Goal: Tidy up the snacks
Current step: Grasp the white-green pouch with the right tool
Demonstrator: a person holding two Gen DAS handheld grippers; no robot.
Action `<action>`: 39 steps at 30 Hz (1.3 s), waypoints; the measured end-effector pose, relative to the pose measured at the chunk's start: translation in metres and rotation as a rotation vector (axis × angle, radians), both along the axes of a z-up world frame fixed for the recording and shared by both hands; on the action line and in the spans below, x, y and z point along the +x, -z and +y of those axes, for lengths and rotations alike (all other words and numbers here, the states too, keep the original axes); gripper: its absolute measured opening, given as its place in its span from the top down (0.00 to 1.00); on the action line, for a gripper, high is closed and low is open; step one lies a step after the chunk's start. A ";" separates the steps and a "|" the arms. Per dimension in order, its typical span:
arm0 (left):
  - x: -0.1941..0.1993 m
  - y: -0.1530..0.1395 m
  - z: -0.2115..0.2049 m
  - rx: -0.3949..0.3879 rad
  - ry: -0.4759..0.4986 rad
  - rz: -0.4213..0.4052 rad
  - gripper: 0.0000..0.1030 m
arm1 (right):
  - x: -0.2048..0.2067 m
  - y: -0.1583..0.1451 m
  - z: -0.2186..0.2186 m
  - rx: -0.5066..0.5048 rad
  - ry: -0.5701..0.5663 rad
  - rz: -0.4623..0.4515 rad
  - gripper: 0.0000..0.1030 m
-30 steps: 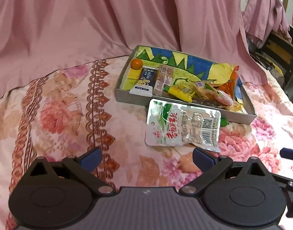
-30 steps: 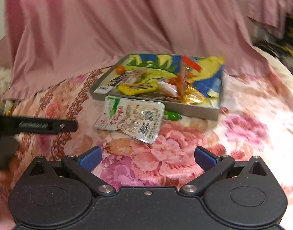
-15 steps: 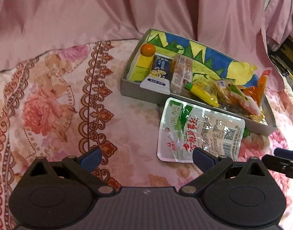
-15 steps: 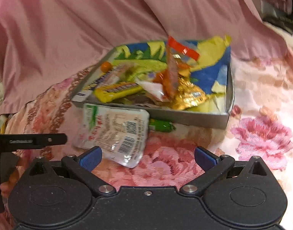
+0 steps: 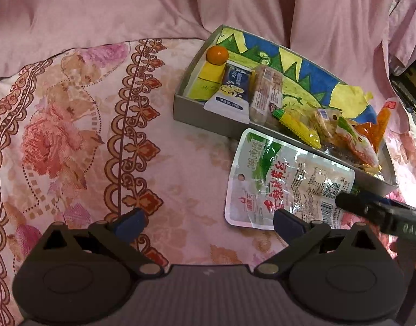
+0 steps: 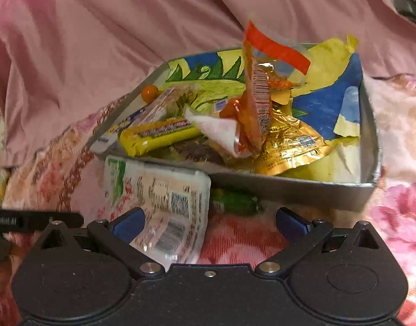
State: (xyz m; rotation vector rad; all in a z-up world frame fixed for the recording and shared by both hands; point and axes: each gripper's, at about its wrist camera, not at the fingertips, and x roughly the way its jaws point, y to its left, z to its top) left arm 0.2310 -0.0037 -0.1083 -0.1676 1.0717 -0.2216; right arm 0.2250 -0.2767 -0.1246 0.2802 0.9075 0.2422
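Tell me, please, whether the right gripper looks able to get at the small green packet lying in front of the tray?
Probably yes. The right gripper is open and the green packet lies just ahead of it on the cloth, against the tray. The white pouch covers its left end; the rest looks exposed.

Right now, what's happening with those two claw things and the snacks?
Left gripper and right gripper: jaws open, empty. White snack pouch outside gray tray, beside green packet. Nothing blocking.
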 end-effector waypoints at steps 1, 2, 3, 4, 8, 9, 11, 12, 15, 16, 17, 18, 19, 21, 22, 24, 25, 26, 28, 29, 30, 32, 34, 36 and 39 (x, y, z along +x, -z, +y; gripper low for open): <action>0.000 0.001 0.001 -0.001 -0.003 0.003 0.00 | 0.002 0.002 -0.002 0.017 0.005 -0.010 0.01; 0.001 0.001 0.001 -0.004 -0.004 0.005 0.00 | 0.005 0.004 -0.004 0.040 0.011 -0.008 0.01; 0.001 0.001 0.002 -0.007 -0.007 0.007 0.00 | 0.006 0.006 -0.006 0.065 0.018 -0.010 0.00; 0.002 0.001 0.003 -0.008 -0.013 0.008 0.00 | 0.006 0.007 -0.008 0.085 0.024 -0.014 0.00; 0.005 -0.003 0.009 -0.017 -0.039 0.009 0.00 | 0.004 0.002 -0.008 0.161 -0.038 -0.008 0.01; 0.006 -0.004 0.012 -0.019 -0.050 0.009 0.00 | 0.003 0.000 -0.004 0.172 -0.062 -0.004 0.01; 0.007 -0.007 0.018 -0.029 -0.073 0.009 0.00 | -0.001 -0.003 0.005 0.183 -0.116 0.013 0.01; 0.008 -0.008 0.021 -0.036 -0.084 0.012 0.00 | -0.004 -0.004 0.010 0.182 -0.143 0.021 0.01; 0.010 -0.009 0.028 -0.058 -0.116 0.025 0.00 | -0.016 -0.008 0.029 0.194 -0.251 0.051 0.01; 0.010 -0.009 0.031 -0.065 -0.123 0.028 0.00 | -0.021 -0.010 0.036 0.196 -0.286 0.056 0.01; 0.010 -0.010 0.033 -0.071 -0.130 0.033 0.00 | -0.025 -0.012 0.042 0.192 -0.325 0.054 0.01; 0.010 -0.010 0.034 -0.075 -0.135 0.038 0.00 | -0.030 -0.015 0.049 0.172 -0.357 0.037 0.01; 0.010 -0.009 0.034 -0.077 -0.135 0.044 0.00 | -0.035 -0.018 0.058 0.138 -0.373 0.012 0.01; 0.010 -0.008 0.033 -0.077 -0.127 0.050 0.00 | -0.040 -0.021 0.069 0.066 -0.388 -0.035 0.01; 0.011 -0.007 0.032 -0.072 -0.118 0.051 0.00 | -0.042 -0.021 0.074 0.036 -0.395 -0.051 0.01; 0.011 -0.005 0.027 -0.055 -0.101 0.050 0.00 | -0.044 -0.019 0.084 -0.029 -0.412 -0.074 0.01; 0.010 -0.005 0.025 -0.048 -0.094 0.050 0.00 | -0.046 -0.018 0.088 -0.059 -0.422 -0.085 0.01; 0.010 -0.004 0.024 -0.044 -0.088 0.049 0.00 | -0.049 -0.017 0.096 -0.104 -0.439 -0.104 0.01; 0.010 -0.003 0.022 -0.037 -0.080 0.047 0.00 | -0.057 -0.011 0.110 -0.224 -0.484 -0.152 0.01; 0.010 -0.003 0.021 -0.035 -0.076 0.046 0.00 | -0.060 -0.007 0.116 -0.294 -0.499 -0.168 0.04; 0.009 -0.003 0.021 -0.033 -0.074 0.045 0.00 | -0.063 -0.003 0.124 -0.366 -0.511 -0.189 0.06; 0.009 -0.004 0.021 -0.029 -0.075 0.041 0.00 | -0.066 0.007 0.132 -0.454 -0.524 -0.198 0.14; 0.009 -0.004 0.022 -0.033 -0.079 0.039 0.00 | -0.068 0.006 0.132 -0.463 -0.517 -0.195 0.17; 0.010 -0.004 0.023 -0.042 -0.085 0.040 0.00 | -0.070 0.003 0.129 -0.474 -0.506 -0.176 0.21; 0.009 -0.005 0.024 -0.049 -0.085 0.039 0.00 | -0.077 -0.003 0.123 -0.496 -0.509 -0.142 0.27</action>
